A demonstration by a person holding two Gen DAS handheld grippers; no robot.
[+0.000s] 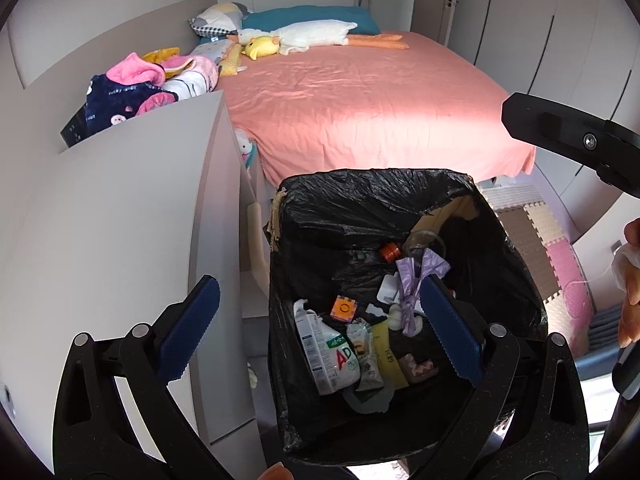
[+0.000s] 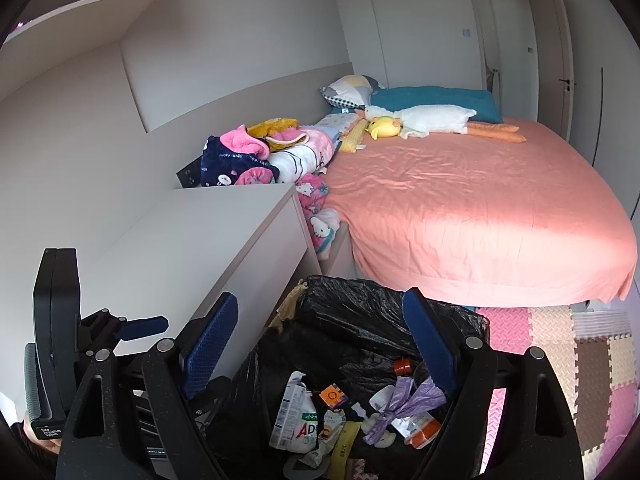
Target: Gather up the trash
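Observation:
A cardboard trash bin lined with a black bag (image 1: 360, 204) stands on the floor between a white cabinet and the bed; it also shows in the right wrist view (image 2: 360, 312). Inside lie a white milk carton (image 1: 326, 354), an orange cube (image 1: 342, 309), a purple wrapper (image 1: 412, 280), an orange bottle cap (image 1: 390, 251) and other wrappers. My left gripper (image 1: 320, 320) hangs open and empty over the bin. My right gripper (image 2: 320, 348) is open and empty above the bin too. The left gripper's body (image 2: 56, 340) shows at the left of the right wrist view.
A white cabinet (image 1: 132, 208) stands left of the bin. A bed with a pink sheet (image 1: 360, 96) lies behind, with plush toys (image 1: 304, 36), pillows and folded clothes (image 1: 136, 88). Foam floor mats (image 2: 560, 344) lie to the right.

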